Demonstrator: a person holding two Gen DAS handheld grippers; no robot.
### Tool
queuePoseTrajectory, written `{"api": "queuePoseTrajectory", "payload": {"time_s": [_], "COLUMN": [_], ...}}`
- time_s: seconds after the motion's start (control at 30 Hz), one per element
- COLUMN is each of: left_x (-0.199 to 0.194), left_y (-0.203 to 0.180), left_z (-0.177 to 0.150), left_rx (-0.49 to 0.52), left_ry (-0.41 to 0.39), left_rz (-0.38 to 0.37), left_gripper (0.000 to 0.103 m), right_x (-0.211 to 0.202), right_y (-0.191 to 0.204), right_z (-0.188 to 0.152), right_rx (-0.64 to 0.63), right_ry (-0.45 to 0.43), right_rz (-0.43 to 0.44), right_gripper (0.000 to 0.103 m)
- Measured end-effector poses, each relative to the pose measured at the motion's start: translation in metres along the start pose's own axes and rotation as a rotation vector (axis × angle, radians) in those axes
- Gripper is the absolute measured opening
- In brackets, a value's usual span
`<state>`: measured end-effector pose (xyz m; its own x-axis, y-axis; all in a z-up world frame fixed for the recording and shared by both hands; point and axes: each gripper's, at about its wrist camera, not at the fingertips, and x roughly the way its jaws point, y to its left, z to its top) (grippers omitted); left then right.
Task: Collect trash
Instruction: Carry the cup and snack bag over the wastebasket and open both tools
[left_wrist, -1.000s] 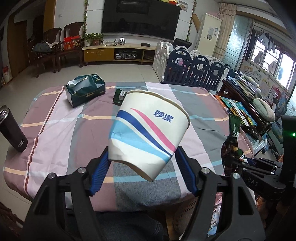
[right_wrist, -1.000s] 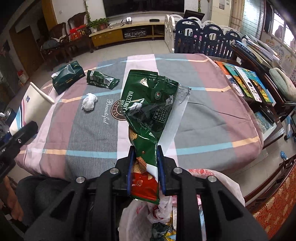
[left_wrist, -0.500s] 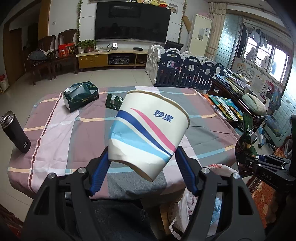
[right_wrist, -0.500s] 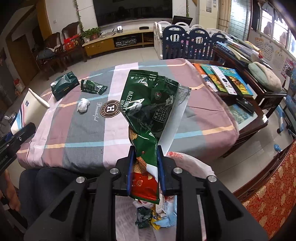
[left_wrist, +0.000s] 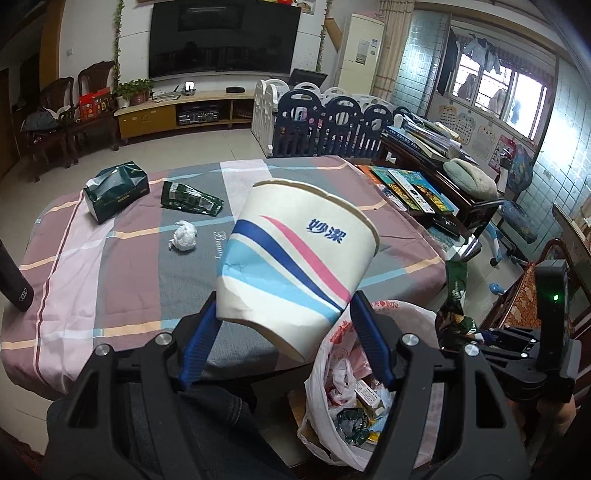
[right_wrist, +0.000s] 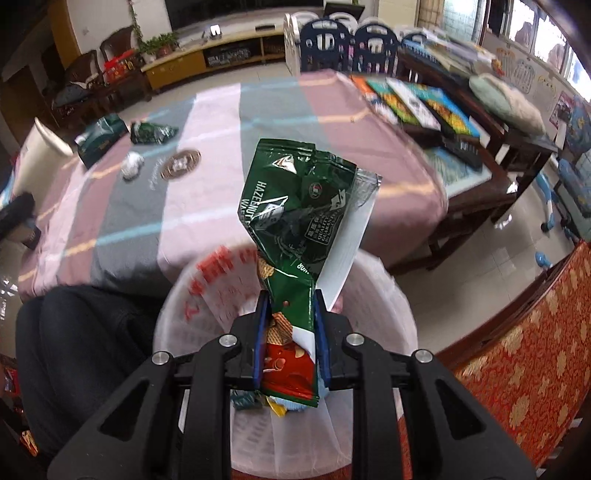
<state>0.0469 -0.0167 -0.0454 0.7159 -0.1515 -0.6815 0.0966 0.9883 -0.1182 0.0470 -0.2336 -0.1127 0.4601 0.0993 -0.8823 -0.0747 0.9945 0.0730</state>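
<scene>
The disposal step is in hand. A paper cup (left_wrist: 295, 266) is clamped between the jaws of the left gripper (left_wrist: 284, 343), near the lined waste bin (left_wrist: 332, 373). A green wafer wrapper (right_wrist: 295, 236) is pinched in the right gripper (right_wrist: 290, 343), directly above the bin (right_wrist: 369, 295). Release over the opening is judged next. On the far plaid tablecloth (left_wrist: 122, 266), a crumpled tissue (left_wrist: 183, 236) and a green packet (left_wrist: 192, 197) remain in a living room.

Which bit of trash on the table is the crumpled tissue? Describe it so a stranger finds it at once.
Start at the table with the striped cloth. Toward its far left lie a dark green tissue pack and a flattened green wrapper. The crumpled tissue sits just nearer than the wrapper: a small ball, the only white thing lying on the cloth.
</scene>
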Motion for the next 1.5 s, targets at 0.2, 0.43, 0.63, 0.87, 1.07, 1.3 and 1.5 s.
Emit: {"api": "queuePoseTrajectory", "payload": {"time_s": [0.2, 0.43, 0.63, 0.87, 1.07, 1.3, 1.5], "left_x": [0.022, 0.036, 0.049, 0.078, 0.099, 0.124, 0.177], "left_y": [-0.011, -0.022, -0.022, -0.079, -0.094, 0.031, 0.160], "left_z": [-0.009, -0.015, -0.020, -0.052, -0.075, -0.008, 0.045], "left_rx": [0.014, 0.021, 0.015, 0.191, 0.308, -0.006, -0.356], "left_ry": [0.067, 0.113, 0.161, 0.353, 0.454, 0.260, 0.208], "left_rz": [-0.041, -0.078, -0.158, -0.411, -0.375, -0.108, 0.105], "left_gripper": [0.071, 0.071, 0.071, 0.072, 0.088, 0.089, 0.087], "right_x": [0.044, 0.071, 0.041, -0.006, -0.001, 0.018, 0.028], "right_y": [-0.014, -0.016, -0.040, -0.090, -0.090, -0.071, -0.054], "right_z": [-0.032, -0.046, -0.032, -0.007, -0.005, 0.002, 0.022], "right_rx": [0.050, 0.005, 0.103, 0.339, 0.342, 0.310, 0.280], "right_ry": [0.143, 0.274, 0.160, 0.009, 0.020, 0.052, 0.060], "right_rz": [-0.009, -0.030, -0.037, 0.030, 0.028, 0.028, 0.021], "right_gripper": [0.024, 0.043, 0.075, 0.078, 0.079, 0.079, 0.079]}}
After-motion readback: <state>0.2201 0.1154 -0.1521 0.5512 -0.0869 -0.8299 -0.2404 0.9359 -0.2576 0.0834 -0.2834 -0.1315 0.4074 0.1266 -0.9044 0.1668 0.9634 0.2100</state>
